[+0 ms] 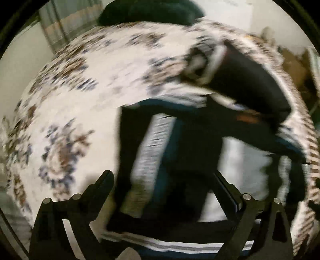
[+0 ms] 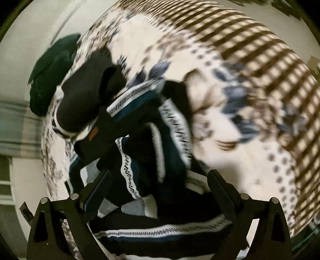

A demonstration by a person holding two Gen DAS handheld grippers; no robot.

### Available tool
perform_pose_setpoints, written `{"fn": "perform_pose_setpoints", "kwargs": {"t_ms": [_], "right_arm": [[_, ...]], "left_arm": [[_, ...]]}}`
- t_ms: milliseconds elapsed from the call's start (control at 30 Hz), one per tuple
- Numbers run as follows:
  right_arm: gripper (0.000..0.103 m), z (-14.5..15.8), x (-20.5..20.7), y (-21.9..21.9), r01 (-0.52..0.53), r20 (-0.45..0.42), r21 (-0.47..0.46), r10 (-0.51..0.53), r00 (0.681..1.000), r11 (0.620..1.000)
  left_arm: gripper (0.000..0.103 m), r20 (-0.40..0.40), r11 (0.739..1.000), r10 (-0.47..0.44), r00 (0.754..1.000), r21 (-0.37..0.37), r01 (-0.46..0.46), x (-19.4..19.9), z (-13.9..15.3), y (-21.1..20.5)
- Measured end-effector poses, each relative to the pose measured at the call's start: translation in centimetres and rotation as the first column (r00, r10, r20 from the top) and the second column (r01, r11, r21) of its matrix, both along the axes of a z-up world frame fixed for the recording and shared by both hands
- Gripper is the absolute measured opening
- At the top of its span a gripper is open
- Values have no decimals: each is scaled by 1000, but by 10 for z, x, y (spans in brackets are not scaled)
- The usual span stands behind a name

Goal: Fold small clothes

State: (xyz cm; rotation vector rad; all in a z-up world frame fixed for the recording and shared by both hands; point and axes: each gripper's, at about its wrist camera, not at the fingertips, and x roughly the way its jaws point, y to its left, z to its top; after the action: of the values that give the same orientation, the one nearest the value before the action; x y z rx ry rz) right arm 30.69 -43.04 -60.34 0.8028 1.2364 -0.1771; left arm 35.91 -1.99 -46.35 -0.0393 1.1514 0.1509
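Note:
A dark navy and black garment with white patterned bands (image 1: pixel 180 140) lies bunched on a floral bedspread (image 1: pixel 90 84). It also shows in the right wrist view (image 2: pixel 140 144). My left gripper (image 1: pixel 164 176) is open, its fingers wide apart on either side of the garment, close above it. My right gripper (image 2: pixel 160 174) is open too, its fingers spread around the garment's striped folds. A second black garment (image 1: pixel 250 80) lies just beyond, also in the right wrist view (image 2: pixel 84 96). Both views are blurred by motion.
A dark green pillow or cushion (image 2: pixel 52 74) sits at the bed's far edge, also in the left wrist view (image 1: pixel 150 12). The bedspread has a brown checked border (image 2: pixel 270 60). A wall and curtain (image 1: pixel 66 26) lie behind the bed.

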Motion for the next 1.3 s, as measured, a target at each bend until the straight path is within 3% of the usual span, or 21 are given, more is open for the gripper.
{"fn": "perform_pose_setpoints", "kwargs": {"t_ms": [67,100,133,200,333,433,600,667,700,733,767,900,967,1033,1067,1100,1133,1300], "right_arm": [[97,-9,15,14,-32,-10,-15,31,999,999],[87,-14,23,19,-45,-6,-22,45,999,999],[55,-17,30,26,-69,9,-29,69,998,997],[8,-20,45,38,-118,-40,-140,113,993,983],[8,15,32,38,-83,21,-225,90,996,971],[8,29,14,28,-41,24,-231,48,999,972],[8,0,-9,3,-26,-99,-211,5,995,977],[19,-19,-7,0,-57,-170,-178,26,985,982],[32,-20,-7,-2,-61,-191,-185,25,981,981],[45,-13,-9,-6,-45,-178,-197,9,984,979],[50,-7,-12,-8,-30,-158,-205,-3,987,978],[56,32,-17,-12,19,-26,-228,-25,999,973],[56,32,-8,-7,-7,-24,-223,2,1000,975],[56,17,5,-1,-57,-88,-220,39,995,974],[55,8,11,1,-83,-131,-216,55,990,973],[38,-1,13,5,-110,-175,-211,73,982,971],[6,-4,13,12,-130,-198,-225,85,977,966],[5,19,0,21,-129,-133,-342,88,987,931]], "left_arm": [[97,-3,999,18,1000,28,-18,1,-6,12],[97,-1,999,18,1000,39,-18,2,-9,14],[97,2,999,17,1000,50,-18,3,-10,16],[97,3,998,11,1000,56,-11,6,-13,17],[97,-12,998,-9,1000,57,9,14,-22,16],[97,-23,997,-30,999,65,32,25,-31,16],[97,-65,995,-49,997,82,54,44,-49,16],[97,-89,995,-54,995,82,61,50,-56,18],[97,-95,995,-55,994,79,62,50,-55,19],[97,-89,995,-59,994,78,66,49,-50,19],[97,-76,994,-68,995,78,74,47,-45,19],[97,-37,992,-96,995,81,99,41,-29,11],[97,-36,989,-114,993,91,116,41,-30,5],[97,-48,988,-120,992,93,124,44,-34,0],[97,-53,988,-120,991,93,125,45,-37,-1],[97,-53,987,-122,991,97,127,46,-40,-3],[97,-56,986,-123,991,109,129,48,-43,-4],[97,-104,983,-115,988,132,129,55,-63,3]]}}
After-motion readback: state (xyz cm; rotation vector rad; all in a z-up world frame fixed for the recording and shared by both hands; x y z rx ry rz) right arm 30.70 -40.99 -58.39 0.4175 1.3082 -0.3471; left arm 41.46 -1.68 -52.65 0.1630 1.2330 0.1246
